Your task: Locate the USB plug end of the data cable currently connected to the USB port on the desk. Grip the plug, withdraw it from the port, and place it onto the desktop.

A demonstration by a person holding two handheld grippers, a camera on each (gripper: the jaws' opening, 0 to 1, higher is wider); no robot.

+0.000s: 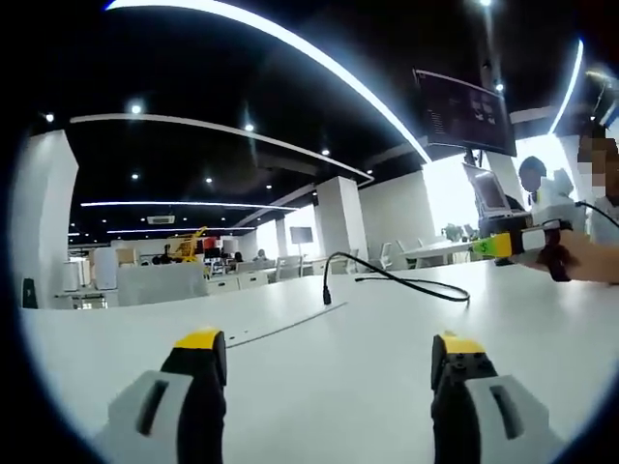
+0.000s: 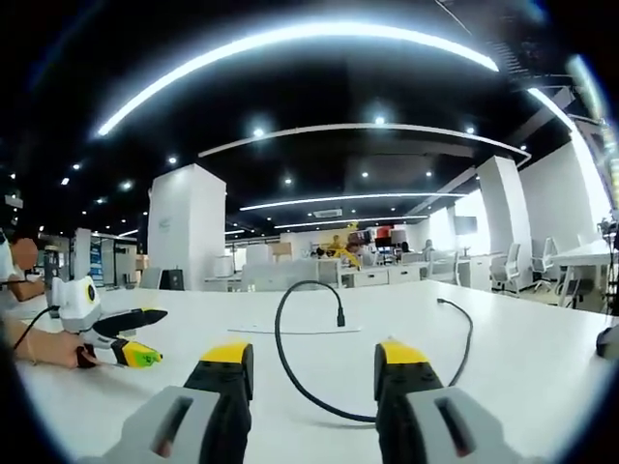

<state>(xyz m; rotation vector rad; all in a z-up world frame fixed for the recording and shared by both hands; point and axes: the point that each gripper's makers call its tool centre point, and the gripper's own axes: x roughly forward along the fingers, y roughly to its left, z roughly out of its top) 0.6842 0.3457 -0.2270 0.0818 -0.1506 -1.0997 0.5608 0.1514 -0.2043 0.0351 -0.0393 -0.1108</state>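
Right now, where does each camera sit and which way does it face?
Left gripper view: rides the left gripper, low over the white desk, facing the black cable; the right gripper and a hand enter at right.
Right gripper view: rides the right gripper, facing the same cable's loop and plug; the left gripper and a hand show at left.
Shared: desk, cable, office beyond.

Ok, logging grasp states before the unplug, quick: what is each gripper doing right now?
Left gripper: open, holding nothing, over the desk.
Right gripper: open, holding nothing; the cable lies ahead of it.
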